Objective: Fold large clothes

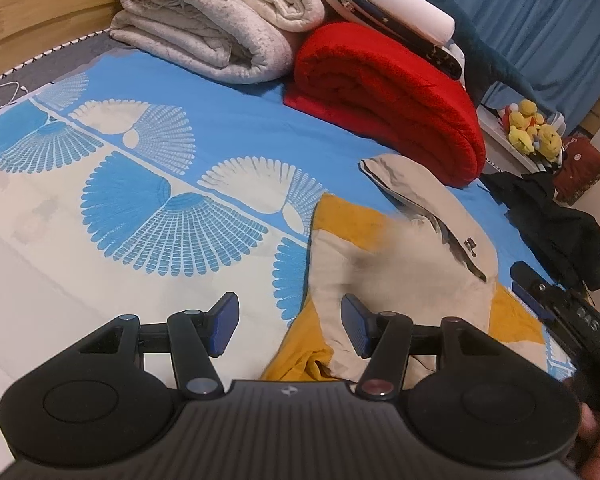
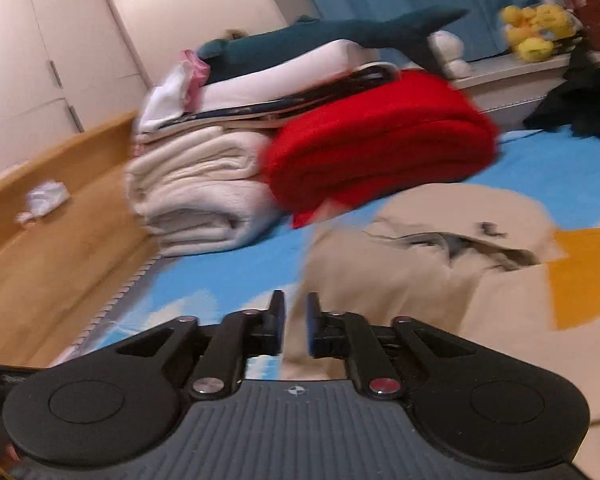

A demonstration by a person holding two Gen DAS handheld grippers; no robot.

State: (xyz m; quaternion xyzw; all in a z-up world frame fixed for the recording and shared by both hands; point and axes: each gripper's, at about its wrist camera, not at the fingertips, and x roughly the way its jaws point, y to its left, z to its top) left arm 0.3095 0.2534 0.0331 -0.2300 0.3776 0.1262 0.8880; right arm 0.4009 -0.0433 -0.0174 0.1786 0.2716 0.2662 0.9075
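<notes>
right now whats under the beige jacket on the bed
A yellow garment lies under the beige jacket, showing at its edges, on the blue patterned bedsheet. How far the yellow extends beneath is covered.

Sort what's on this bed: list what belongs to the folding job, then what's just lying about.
For the job:
- beige jacket
- yellow garment under it
- left gripper
- right gripper

Lying about:
- red blanket
- cream blanket
- yellow plush toys
- dark clothes
- shark plush
</notes>
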